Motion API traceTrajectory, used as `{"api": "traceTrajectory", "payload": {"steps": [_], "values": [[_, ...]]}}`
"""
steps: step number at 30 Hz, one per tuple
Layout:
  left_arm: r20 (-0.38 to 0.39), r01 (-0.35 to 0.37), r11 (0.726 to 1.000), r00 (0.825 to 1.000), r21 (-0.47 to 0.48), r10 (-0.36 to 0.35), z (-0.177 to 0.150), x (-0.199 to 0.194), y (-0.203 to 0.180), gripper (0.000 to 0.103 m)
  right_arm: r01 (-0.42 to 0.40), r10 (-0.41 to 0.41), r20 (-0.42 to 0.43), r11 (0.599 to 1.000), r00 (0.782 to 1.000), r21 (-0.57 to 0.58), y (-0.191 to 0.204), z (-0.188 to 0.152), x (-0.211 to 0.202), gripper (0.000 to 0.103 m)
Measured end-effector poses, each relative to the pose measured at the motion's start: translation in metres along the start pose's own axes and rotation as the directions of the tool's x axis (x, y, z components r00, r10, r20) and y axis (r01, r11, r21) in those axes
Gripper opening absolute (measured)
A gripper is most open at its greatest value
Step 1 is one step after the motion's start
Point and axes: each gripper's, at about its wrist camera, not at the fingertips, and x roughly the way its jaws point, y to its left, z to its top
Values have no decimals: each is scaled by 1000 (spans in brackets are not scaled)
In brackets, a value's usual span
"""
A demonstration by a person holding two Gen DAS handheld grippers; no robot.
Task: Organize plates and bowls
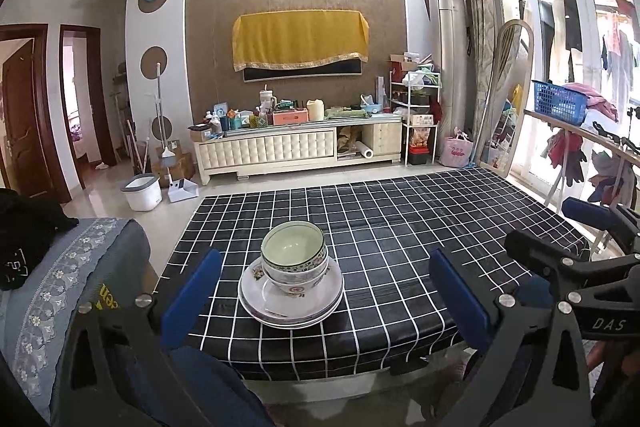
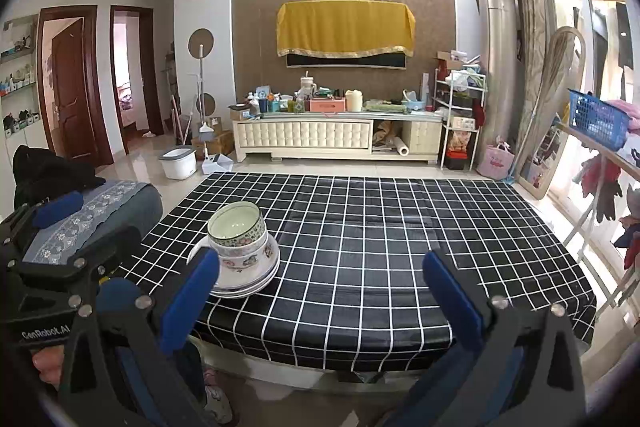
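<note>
Nested bowls [image 1: 294, 255] with flower patterns stand on a stack of white plates [image 1: 291, 301] on the table with the black checked cloth [image 1: 400, 227], near its front left. My left gripper [image 1: 324, 291] is open and empty, its blue fingers either side of the stack and nearer the camera. In the right wrist view the bowls [image 2: 240, 235] and plates [image 2: 244, 279] sit to the left, just behind my right gripper's left finger. My right gripper [image 2: 320, 291] is open and empty above the table's front edge.
A grey sofa arm with an embroidered cover [image 1: 80, 259] stands left of the table. A drying rack with clothes and a blue basket [image 1: 558, 103] stands at the right. A cluttered TV cabinet [image 1: 296, 143] and a white bucket [image 1: 142, 193] lie beyond.
</note>
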Motion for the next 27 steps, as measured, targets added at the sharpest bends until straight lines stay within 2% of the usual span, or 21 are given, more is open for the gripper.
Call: {"api": "traceTrajectory", "payload": {"steps": [9,23,27], "values": [[-5,-17,1000,1000,7,17,-1,-2,-1,103,-7,7,-2,1000,1000,2,-2,-3,-2,103],[-1,-4,1000,1000,-1,4,-1,-8,-1,103,-5,5,-3,1000,1000,-5,-4,-3,-6,103],[-8,-22,1000,1000,11,22,-3,-6,-2,103,-7,7,-3,1000,1000,-3,-3,-4,-6,103]]}}
